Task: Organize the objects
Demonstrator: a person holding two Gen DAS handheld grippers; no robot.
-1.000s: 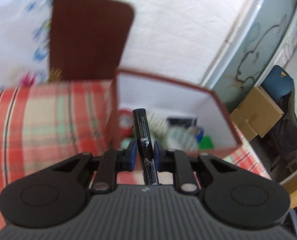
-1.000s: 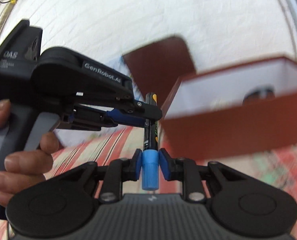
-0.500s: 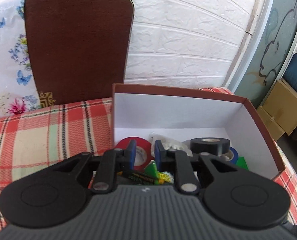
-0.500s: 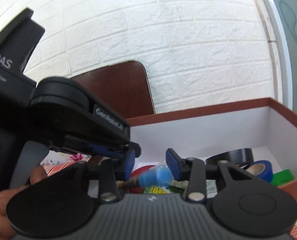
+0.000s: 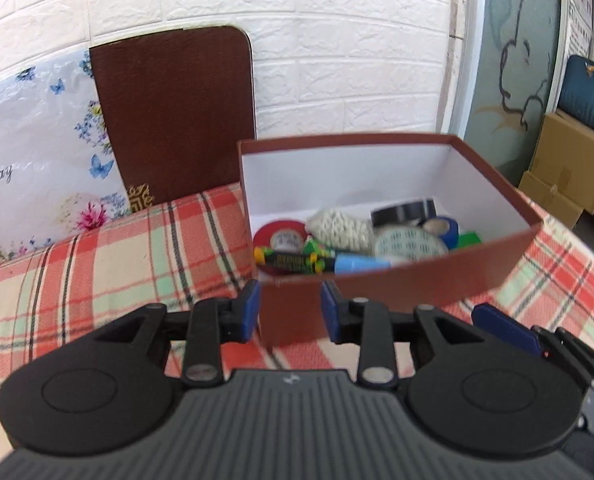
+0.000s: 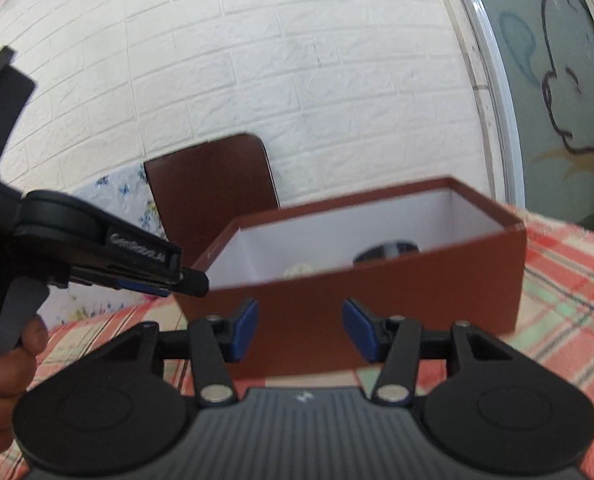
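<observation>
Both jaws are opening with nothing between them: left hand-held gripper (image 5: 290,307), right hand-held gripper (image 6: 298,329). The marker (image 5: 323,265) lies in the box (image 5: 397,288), just ahead of the left one. Risk: either gripper clips the near wall and shoves the box across the tabletop (image 5: 97,264). From the right view the wall hides most contents, and the edges are blurred.

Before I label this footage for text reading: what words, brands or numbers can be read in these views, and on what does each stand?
"Day", with cut-off script before it: on the floral sheet against the wall.
"GenRobot.AI", blurred but legible: on the side of the left gripper, seen from the right wrist.
Print on the marker in the box: too blurred to read.
Print on the white tape roll: too small to read.
Gold emblem on the brown lid: a pattern, no words.
</observation>
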